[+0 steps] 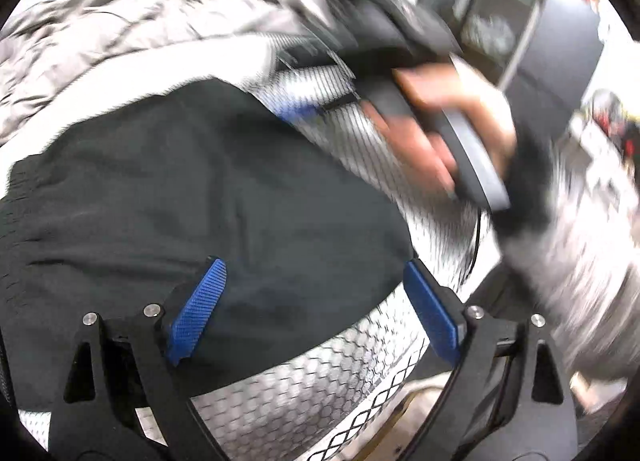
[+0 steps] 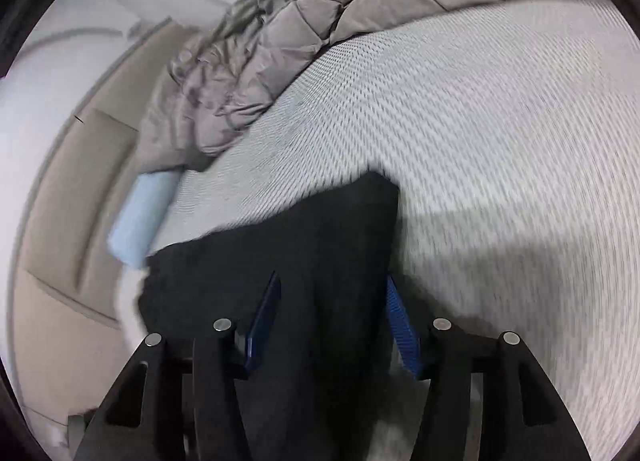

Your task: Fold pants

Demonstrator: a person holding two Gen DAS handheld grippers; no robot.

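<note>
You are working over a bed [image 2: 500,109] with a white, honeycomb-patterned cover. A crumpled grey quilt [image 2: 304,17] is lying bunched along its far side, and a pale blue roll [image 2: 140,217] is sitting at the bed's edge just below the quilt. The black pants [image 1: 192,189] are lying on the cover in a folded heap, with the gathered waistband showing toward the left in the left wrist view. Your left tongs [image 1: 316,313] are standing wide over the pants' near edge, with cloth under the gap but neither blue pad pressing on it. Your right tongs [image 2: 332,325] are standing partly apart, with a fold of the black cloth running up between the pads; no pinch is showing. In the left wrist view your right hand [image 1: 452,129] is gripping its tool's handle, badly blurred.
</note>
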